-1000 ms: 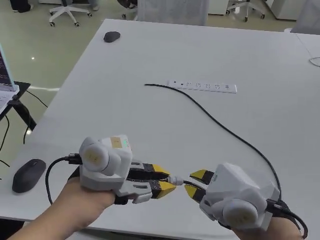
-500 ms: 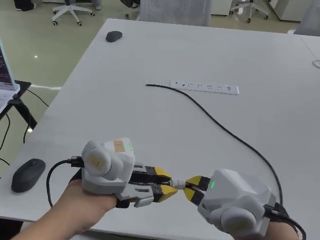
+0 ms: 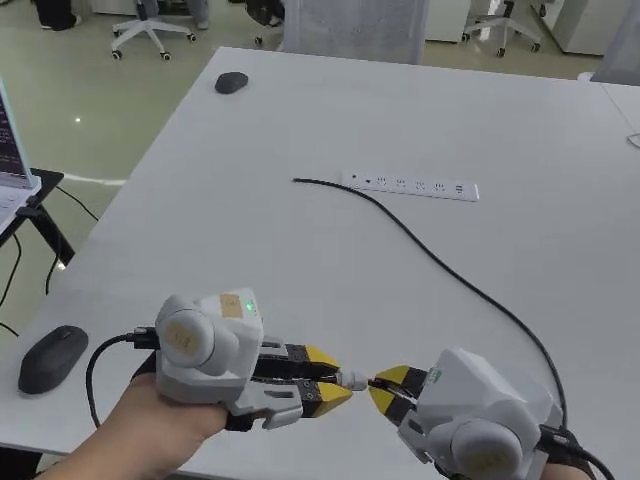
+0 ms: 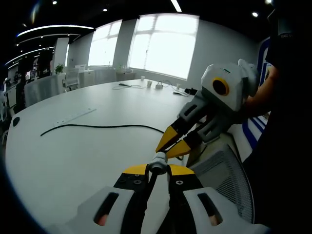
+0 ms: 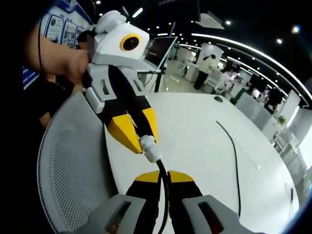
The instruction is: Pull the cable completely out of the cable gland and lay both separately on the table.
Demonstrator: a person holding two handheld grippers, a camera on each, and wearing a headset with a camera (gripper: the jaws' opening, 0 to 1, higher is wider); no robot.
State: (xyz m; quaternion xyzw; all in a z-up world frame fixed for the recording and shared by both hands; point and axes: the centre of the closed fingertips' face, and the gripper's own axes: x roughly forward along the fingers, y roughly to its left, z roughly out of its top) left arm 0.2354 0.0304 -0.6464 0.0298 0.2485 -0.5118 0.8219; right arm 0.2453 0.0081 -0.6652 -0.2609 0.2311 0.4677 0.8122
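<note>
Gripping gland (image 4: 158, 162): left tongs (image 3: 339, 380); cable (image 3: 440, 262): right (image 3: 387, 388).

I have the cable gland (image 3: 349, 380), a small pale grey fitting, pinched between the yellow tips of the left gripper (image 3: 338, 378), held in the air at the near edge of the table (image 3: 300, 280); it lies roughly level, its narrow end facing the right gripper (image 3: 385, 388); the cable (image 5: 162, 170), thin and black, runs out of that end and is clamped just beside it by the right gripper; it is not yet out of the gland; only a short stretch is bare between them.
</note>
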